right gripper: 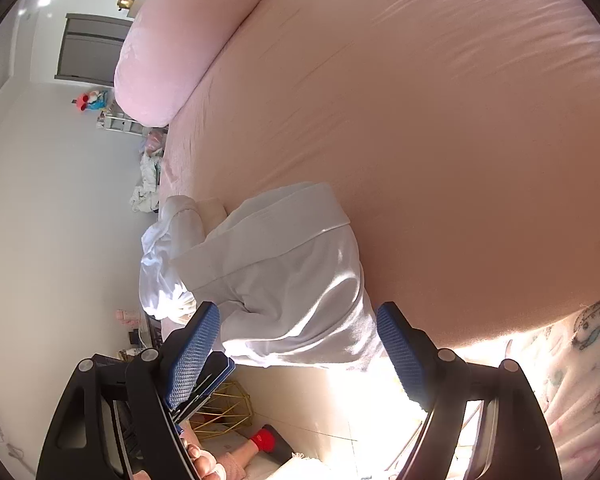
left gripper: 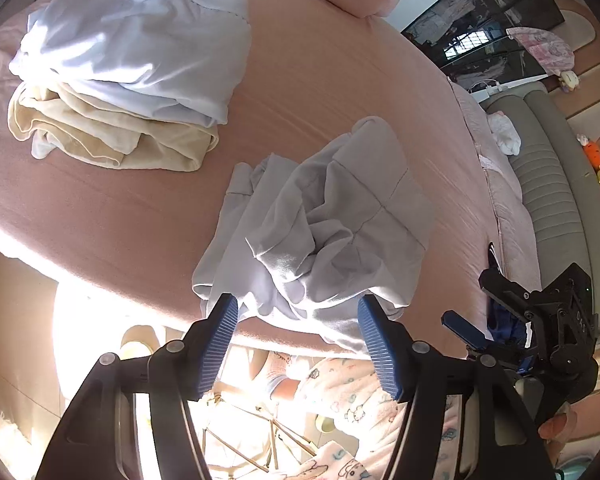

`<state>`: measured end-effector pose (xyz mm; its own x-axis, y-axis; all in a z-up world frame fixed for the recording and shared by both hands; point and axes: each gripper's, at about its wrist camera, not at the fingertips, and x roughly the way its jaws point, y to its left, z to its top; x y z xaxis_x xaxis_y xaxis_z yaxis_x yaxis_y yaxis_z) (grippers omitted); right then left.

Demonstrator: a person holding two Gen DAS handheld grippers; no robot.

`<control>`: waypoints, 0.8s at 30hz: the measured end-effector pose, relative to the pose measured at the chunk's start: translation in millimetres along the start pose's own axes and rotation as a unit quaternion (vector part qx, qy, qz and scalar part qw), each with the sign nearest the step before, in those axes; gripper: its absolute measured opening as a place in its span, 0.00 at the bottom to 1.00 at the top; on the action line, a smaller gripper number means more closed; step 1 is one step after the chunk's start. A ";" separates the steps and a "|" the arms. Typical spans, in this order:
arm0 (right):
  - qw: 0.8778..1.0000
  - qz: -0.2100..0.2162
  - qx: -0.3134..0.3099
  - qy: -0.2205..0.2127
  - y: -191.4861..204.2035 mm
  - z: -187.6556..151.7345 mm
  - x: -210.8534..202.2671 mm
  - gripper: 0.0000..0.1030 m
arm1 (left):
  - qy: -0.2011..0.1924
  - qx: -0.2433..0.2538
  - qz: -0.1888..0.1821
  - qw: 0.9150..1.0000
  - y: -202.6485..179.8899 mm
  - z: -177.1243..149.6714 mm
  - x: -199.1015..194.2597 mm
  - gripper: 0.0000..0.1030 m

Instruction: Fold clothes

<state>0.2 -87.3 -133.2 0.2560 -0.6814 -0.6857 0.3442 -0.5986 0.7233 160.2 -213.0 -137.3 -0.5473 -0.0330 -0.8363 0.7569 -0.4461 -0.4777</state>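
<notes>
Near the bed's (left gripper: 120, 216) edge, both tongs (left gripper: 298, 312) (right gripper: 298, 326) gape, released — grey garment's (left gripper: 324, 216) underside hidden.

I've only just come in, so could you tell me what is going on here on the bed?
A person is folding clothes on a pink bed with a gripper in each hand. A crumpled light grey garment lies at the near edge. The left gripper and the right gripper are both open just in front of it, gripping nothing. Further back sits a pile: a white garment on a cream one.
</notes>
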 end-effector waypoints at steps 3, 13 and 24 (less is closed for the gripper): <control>1.000 0.001 0.007 0.007 -8.4 -4.3 4.6 0.78 | 0.012 0.015 -0.004 1.000 -7.0 1.5 -4.3 0.64; 1.000 -0.017 0.015 0.002 -26.6 -17.3 18.8 0.78 | 0.017 0.070 0.041 0.997 -1.7 4.4 -12.3 0.65; 0.992 -0.091 -0.087 -0.025 -11.3 -36.0 44.0 0.78 | 0.034 0.129 0.063 0.989 -4.0 21.2 0.6 0.65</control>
<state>40.1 -95.4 -174.4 0.1318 -0.5920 -0.7951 0.5316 -0.6348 0.5608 149.3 -230.2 -130.2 -0.4223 -0.0463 -0.9053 0.6959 -0.6565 -0.2911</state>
